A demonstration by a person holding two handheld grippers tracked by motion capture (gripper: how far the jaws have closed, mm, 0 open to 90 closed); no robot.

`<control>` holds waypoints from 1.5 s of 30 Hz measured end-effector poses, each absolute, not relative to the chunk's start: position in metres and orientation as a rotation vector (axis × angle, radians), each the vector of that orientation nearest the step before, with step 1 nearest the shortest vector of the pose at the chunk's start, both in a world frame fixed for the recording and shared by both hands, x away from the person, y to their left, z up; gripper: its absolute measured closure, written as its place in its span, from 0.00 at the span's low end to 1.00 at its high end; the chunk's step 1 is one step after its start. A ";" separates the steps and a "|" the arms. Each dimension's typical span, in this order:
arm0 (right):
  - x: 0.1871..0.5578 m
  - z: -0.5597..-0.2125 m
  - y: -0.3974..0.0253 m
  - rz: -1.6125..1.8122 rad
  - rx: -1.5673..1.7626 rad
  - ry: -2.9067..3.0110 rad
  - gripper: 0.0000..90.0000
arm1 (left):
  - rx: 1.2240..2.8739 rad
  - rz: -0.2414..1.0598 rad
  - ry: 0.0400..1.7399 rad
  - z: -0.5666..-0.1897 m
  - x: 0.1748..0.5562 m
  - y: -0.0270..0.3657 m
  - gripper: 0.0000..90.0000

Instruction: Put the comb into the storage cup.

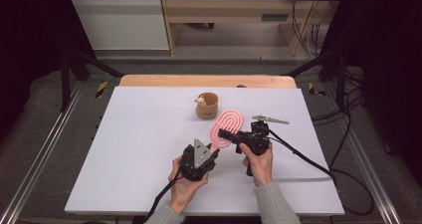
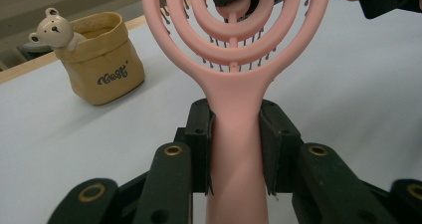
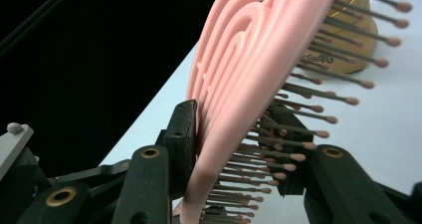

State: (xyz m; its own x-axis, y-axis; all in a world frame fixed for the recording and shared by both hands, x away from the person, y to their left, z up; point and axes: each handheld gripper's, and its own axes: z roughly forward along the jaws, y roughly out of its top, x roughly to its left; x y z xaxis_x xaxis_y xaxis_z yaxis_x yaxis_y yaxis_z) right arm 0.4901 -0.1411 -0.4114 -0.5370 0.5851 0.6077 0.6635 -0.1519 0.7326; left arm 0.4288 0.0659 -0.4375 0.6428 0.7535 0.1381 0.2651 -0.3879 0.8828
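1. Pink hairbrush (image 1: pixel 227 127) held off the white tabletop (image 1: pixel 139 149), right of centre, just in front of the tan pouch (image 1: pixel 207 106) with its small bear figure (image 2: pixel 51 31).
2. Left gripper (image 1: pixel 211 157) clenched on the brush handle (image 2: pixel 236 149); in the left gripper view both jaws press flat against the handle's sides just below the looped head.
3. Right gripper (image 1: pixel 224 133) clamped across the brush head (image 3: pixel 249 69): 1 jaw on the smooth back, the other in among the bristles (image 3: pixel 308 117), as seen in the right gripper view.
4. Metal clip (image 1: pixel 269 119) lying on the tabletop just beyond the right gripper, apart from the brush.
5. Step in hand, by judgement: a 2-gripper hold in mid-air, likely a handover or a re-orienting of the brush.
6. Next move calls for 1 gripper to loosen while the other keeps firm; release of both at once would risk a drop.
7. Head-side grip looks less secure, since bristles flex and may let the brush slip or twist.
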 end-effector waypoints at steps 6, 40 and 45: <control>0.488 -0.410 -0.141 -1.816 -1.469 -1.988 0.69 | 1.944 0.671 0.801 -0.438 0.429 0.065 0.77; 0.480 -0.404 -0.145 -1.890 -1.434 -1.985 0.70 | 1.940 0.681 0.775 -0.434 0.428 0.060 0.77; 0.479 -0.404 -0.146 -1.883 -1.430 -1.995 0.70 | 1.944 0.679 0.774 -0.434 0.428 0.059 0.77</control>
